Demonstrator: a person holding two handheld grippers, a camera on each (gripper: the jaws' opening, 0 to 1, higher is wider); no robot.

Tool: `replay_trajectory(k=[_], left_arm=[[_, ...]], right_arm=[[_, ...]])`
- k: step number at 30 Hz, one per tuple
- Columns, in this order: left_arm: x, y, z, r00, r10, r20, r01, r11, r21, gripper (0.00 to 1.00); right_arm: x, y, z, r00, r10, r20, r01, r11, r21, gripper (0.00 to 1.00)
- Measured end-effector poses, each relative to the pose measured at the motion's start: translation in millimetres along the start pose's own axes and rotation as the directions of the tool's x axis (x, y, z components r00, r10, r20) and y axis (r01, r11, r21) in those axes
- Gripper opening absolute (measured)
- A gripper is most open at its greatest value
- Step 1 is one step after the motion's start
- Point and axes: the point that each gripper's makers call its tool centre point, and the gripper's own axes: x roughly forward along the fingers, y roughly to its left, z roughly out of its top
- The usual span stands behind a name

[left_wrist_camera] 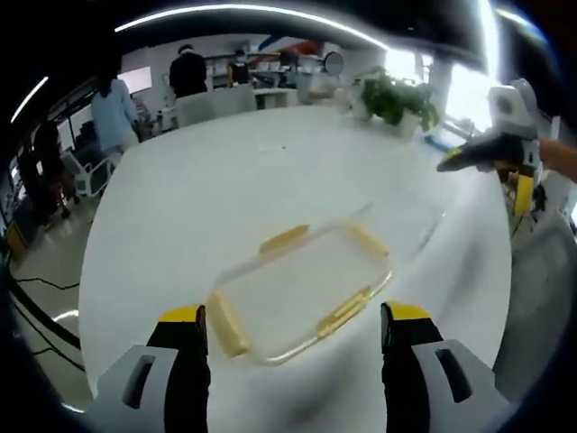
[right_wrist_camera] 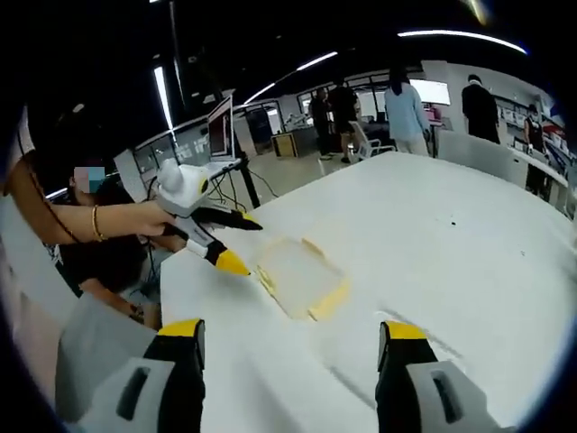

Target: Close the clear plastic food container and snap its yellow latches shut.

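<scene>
The clear plastic food container lies flat on the white table, just beyond my left gripper, whose jaws stand open and empty. Yellow latches line its sides; blur hides whether they are snapped down. My right gripper hangs open at the table's far right edge, well away from the container. In the right gripper view the container sits ahead of my open right gripper. The left gripper, held by a hand, hovers open just left of the container.
A potted plant stands at the table's far side. Several people stand by desks and chairs beyond the table. A seated person is close to the table edge behind the left gripper.
</scene>
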Motion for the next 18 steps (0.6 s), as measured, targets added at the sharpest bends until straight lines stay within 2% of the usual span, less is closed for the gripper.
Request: replay_trajectory(k=[18], left_arm=[[12.3, 14.7, -2.2, 1.000, -0.008, -0.025, 0.009, 1.000, 0.013, 0.76]], right_arm=[[26.6, -6.9, 6.0, 0.998, 0.042, -0.049, -0.044, 0.998, -0.049, 0.78]])
